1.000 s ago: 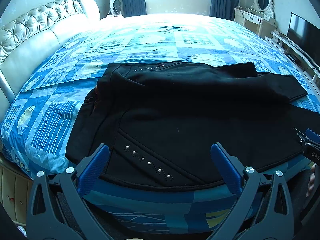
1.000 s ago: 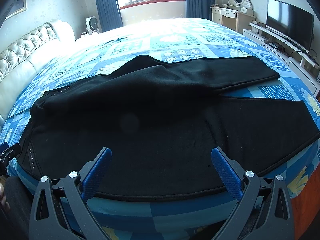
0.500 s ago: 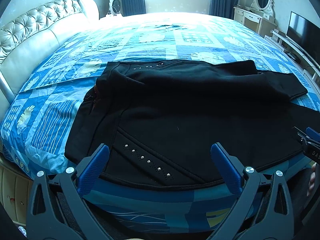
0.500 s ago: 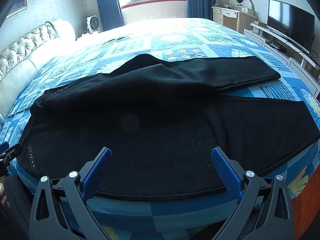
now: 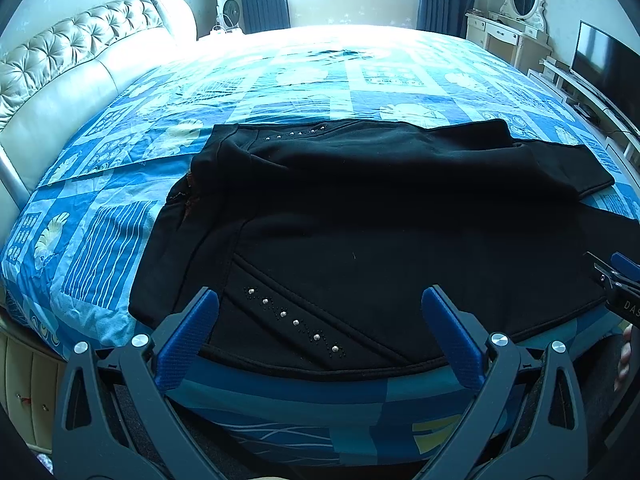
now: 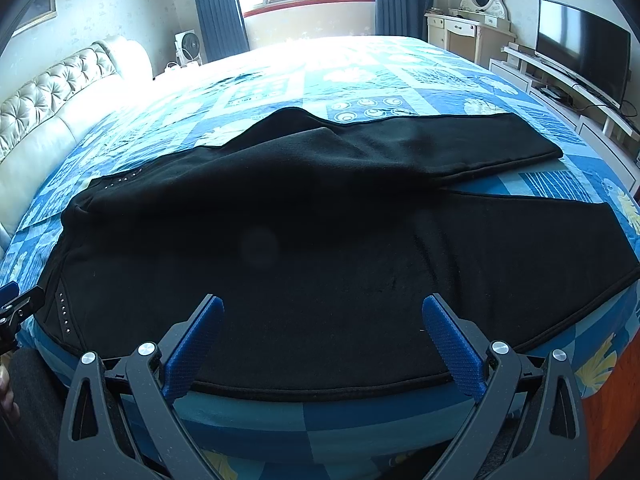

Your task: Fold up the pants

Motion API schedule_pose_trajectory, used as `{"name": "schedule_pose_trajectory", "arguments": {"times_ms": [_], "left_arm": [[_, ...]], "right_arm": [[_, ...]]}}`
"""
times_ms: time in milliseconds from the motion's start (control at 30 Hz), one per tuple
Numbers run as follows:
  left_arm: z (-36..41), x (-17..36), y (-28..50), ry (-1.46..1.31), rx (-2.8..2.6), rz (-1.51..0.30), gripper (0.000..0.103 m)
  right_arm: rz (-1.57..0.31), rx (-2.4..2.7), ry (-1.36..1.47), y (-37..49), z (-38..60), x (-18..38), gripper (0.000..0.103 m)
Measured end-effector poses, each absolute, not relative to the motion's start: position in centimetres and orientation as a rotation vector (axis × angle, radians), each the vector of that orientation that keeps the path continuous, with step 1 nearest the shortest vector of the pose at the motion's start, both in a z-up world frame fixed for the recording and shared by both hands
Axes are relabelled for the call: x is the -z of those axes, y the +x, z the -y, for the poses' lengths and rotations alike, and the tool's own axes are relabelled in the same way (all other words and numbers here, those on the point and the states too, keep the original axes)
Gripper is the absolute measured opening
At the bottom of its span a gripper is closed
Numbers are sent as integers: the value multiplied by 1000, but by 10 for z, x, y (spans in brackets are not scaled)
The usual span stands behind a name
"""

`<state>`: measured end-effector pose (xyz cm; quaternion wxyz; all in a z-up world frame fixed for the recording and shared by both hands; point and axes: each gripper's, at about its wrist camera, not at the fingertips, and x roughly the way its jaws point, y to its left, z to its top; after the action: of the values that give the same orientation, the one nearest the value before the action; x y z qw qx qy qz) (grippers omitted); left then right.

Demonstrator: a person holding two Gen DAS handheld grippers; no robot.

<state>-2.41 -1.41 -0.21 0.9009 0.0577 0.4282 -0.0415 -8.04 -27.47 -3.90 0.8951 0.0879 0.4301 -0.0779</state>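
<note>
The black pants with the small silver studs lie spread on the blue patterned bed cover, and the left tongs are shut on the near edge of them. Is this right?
Not quite. In the left wrist view the left tongs are open, with the blue fingers wide apart and holding nothing. The black pants with silver studs do lie spread on the blue patterned bed cover.

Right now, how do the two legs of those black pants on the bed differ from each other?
The far leg lies farther up the bed, near its middle; the near leg runs along the bed's near edge. The far leg has a raised fold where it meets the seat; the near leg lies flatter. The far leg's cuff ends wholly on the quilt; the near leg's cuff reaches the bed's edge. Both are black, spread apart, untouched by either gripper.
</note>
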Motion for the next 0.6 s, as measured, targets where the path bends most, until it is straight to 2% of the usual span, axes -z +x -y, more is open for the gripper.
{"name": "schedule_pose_trajectory", "arguments": {"times_ms": [600], "left_arm": [[12, 1, -23, 123, 92, -876, 101]], "right_arm": [[-916, 119, 193, -77, 275, 42, 99]]}}
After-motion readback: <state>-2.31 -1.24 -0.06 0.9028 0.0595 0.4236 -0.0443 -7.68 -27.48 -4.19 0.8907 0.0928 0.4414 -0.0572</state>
